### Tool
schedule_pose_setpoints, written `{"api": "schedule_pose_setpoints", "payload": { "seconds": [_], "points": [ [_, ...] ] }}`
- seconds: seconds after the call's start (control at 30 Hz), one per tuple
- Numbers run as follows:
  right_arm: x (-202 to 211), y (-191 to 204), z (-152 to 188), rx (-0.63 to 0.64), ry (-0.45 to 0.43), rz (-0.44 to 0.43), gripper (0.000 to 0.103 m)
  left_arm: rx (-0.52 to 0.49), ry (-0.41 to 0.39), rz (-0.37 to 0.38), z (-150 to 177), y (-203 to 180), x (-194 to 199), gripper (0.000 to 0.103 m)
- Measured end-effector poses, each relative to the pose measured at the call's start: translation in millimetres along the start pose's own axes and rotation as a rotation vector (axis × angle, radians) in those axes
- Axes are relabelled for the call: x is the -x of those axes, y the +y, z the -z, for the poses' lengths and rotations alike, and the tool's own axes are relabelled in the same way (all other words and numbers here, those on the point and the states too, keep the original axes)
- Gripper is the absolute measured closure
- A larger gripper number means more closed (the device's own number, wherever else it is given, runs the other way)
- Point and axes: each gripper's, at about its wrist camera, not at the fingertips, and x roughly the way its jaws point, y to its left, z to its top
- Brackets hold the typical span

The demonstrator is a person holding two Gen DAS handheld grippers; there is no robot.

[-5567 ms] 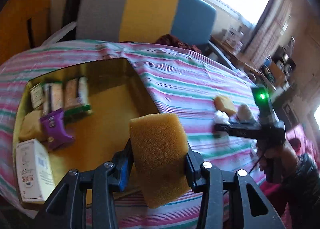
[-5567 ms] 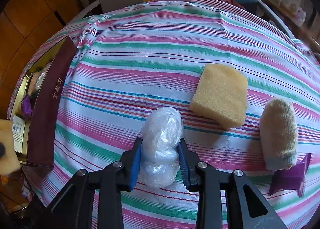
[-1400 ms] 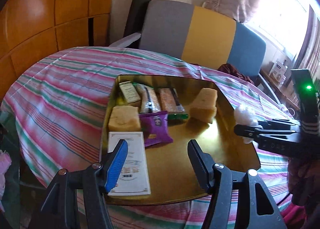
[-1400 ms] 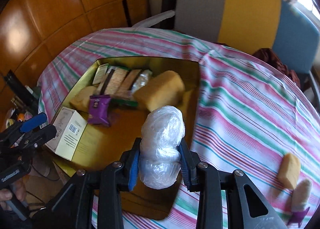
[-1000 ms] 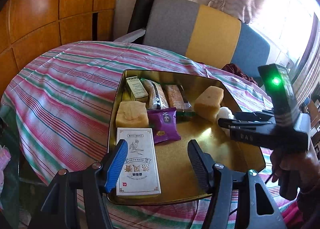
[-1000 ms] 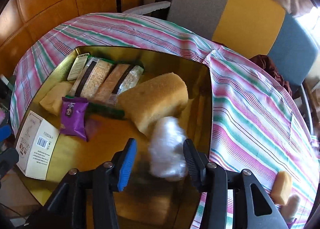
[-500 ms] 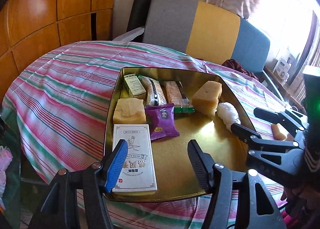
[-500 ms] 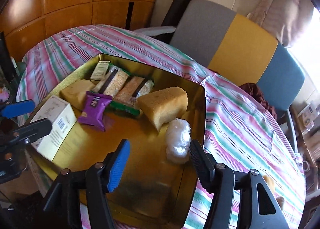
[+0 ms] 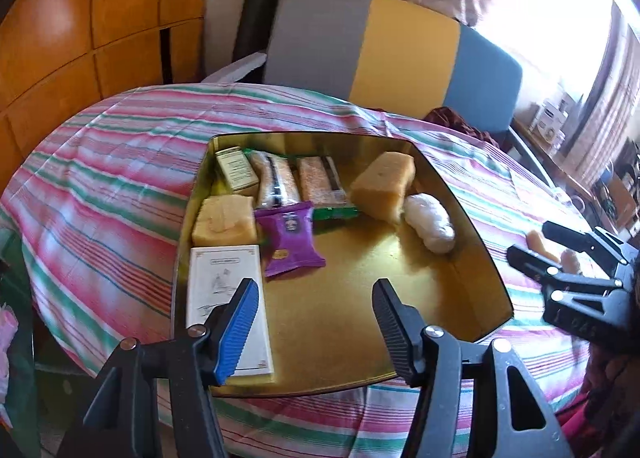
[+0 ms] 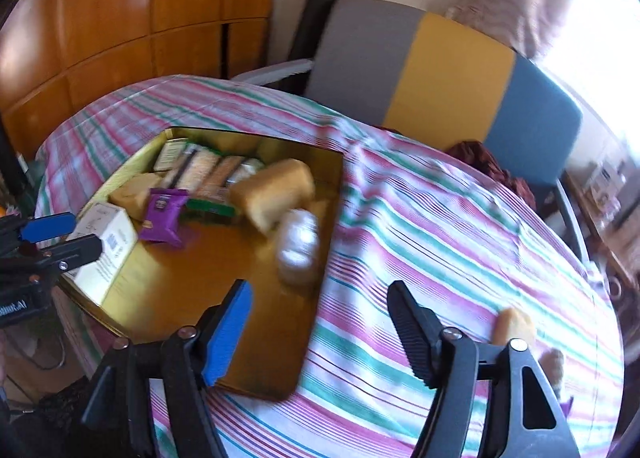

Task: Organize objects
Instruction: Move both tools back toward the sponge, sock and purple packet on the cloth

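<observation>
A gold tin box [image 9: 476,258] [image 10: 312,322] sits on the striped tablecloth. In it lie a yellow sponge [image 9: 382,188] [image 10: 276,190], a clear plastic bundle [image 9: 430,228] [image 10: 298,246], a purple snack pack [image 9: 288,238] [image 10: 162,214], a white carton [image 9: 228,286] [image 10: 108,246], a second sponge [image 9: 224,220] and several snack bars [image 9: 296,178]. My left gripper [image 9: 316,318] is open and empty above the box's near edge. My right gripper [image 10: 320,322] is open and empty over the box's right rim; it shows in the left wrist view [image 9: 532,246].
On the cloth to the right lie a yellow sponge [image 10: 514,324] [image 9: 538,242] and a rolled beige cloth [image 10: 554,368]. A grey, yellow and blue chair [image 9: 384,54] stands behind the table. Wood panelling [image 10: 120,18] is at the left.
My right gripper, which let go of the plastic bundle in the box a second ago, has drawn back to the right, toward the objects on the cloth. My left gripper has stayed open and nearly still.
</observation>
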Motion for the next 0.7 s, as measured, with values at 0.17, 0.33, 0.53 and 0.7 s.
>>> {"api": "schedule_pose_setpoints", "payload": {
  "seconds": [0.17,0.33,0.53,0.7],
  "points": [
    [3.8,-60.5,21.4,-0.133,0.055,0.039,0.03,-0.055,-0.002,0.026,-2.3,-21.2,0.2,0.043],
    [11.8,-143.7,48.1,-0.344,0.1,0.109,0.03,-0.126,-0.003,0.048,-6.2,-47.1,0.1,0.043],
    [28.2,-252.0,91.5,-0.626,0.106,0.276,0.028,-0.215,-0.009,0.109,-12.3,-85.8,0.6,0.043],
    [35.9,-325.5,164.4,-1.048,0.091,0.321,0.03,-0.302,-0.005,0.16,-13.1,-124.8,-1.6,0.043]
  ]
}}
